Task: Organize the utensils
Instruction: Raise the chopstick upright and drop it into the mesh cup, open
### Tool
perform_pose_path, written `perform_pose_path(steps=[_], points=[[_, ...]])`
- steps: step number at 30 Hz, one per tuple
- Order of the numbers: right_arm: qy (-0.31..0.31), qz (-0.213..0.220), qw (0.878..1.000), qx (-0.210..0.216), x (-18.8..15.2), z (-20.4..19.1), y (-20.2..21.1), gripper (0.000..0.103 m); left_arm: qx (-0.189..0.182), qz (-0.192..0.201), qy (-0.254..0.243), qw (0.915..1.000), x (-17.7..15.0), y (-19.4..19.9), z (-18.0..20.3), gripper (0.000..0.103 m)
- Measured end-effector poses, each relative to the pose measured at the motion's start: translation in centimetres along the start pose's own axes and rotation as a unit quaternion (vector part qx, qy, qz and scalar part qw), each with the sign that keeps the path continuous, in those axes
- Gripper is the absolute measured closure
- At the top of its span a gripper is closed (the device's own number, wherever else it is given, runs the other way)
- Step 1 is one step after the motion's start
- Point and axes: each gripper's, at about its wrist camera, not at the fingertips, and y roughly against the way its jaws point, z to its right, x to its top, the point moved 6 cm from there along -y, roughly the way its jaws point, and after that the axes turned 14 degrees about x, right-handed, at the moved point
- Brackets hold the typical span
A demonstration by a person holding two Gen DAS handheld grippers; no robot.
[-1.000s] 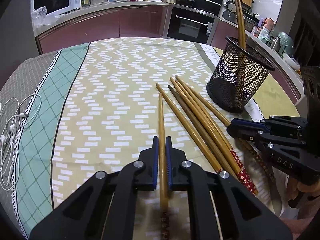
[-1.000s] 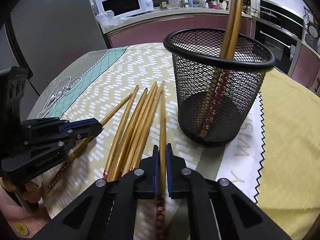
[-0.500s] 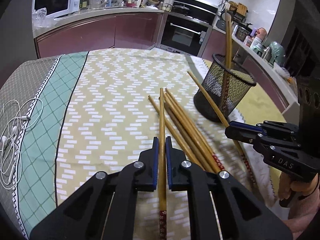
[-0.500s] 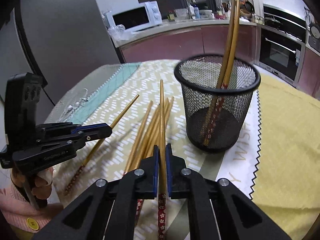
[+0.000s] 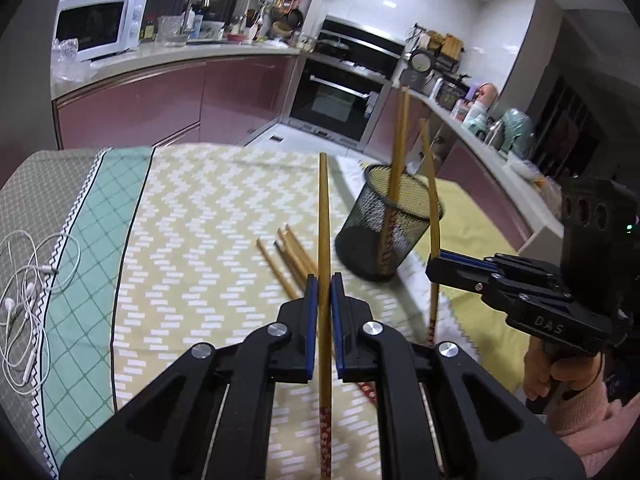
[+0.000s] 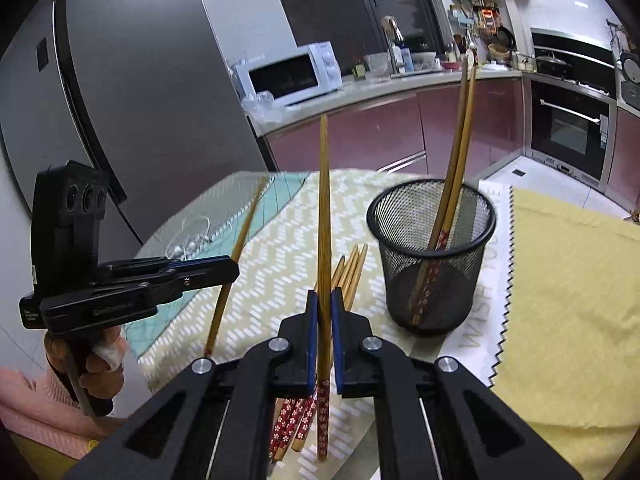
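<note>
Each tool pinches one chopstick: the left tool [image 5: 324, 292] and right tool [image 6: 324, 308]. Loose chopsticks [image 6: 352, 272] lie beside the mesh holder [image 6: 432, 256], their patterned ends partly hidden by the tools.

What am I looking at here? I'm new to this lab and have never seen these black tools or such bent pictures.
Each picture comes from a wide-angle camera on a handheld claw; a person holds one in each hand. The left claw grips one chopstick; the right claw grips another chopstick. Each view also shows the other claw beside it. On the tablecloth lie loose chopsticks, a mesh cup already holding two, and white earphones.
</note>
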Motion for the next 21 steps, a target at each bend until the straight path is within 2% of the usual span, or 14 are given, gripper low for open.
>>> perform_pose_path(steps=[12, 21], points=[[0.007, 0.048, 0.999, -0.007, 2.2, 0.1, 3.0, 0.097, -0.030, 0.050, 0.010, 0.9983, 3.0, 3.4, 0.9, 0.096], [0.022, 0.080, 0.996, -0.020, 5.1, 0.3, 5.0, 0.097, -0.045, 0.103, 0.010, 0.9937, 7.1, 4.7, 2.0, 0.096]])
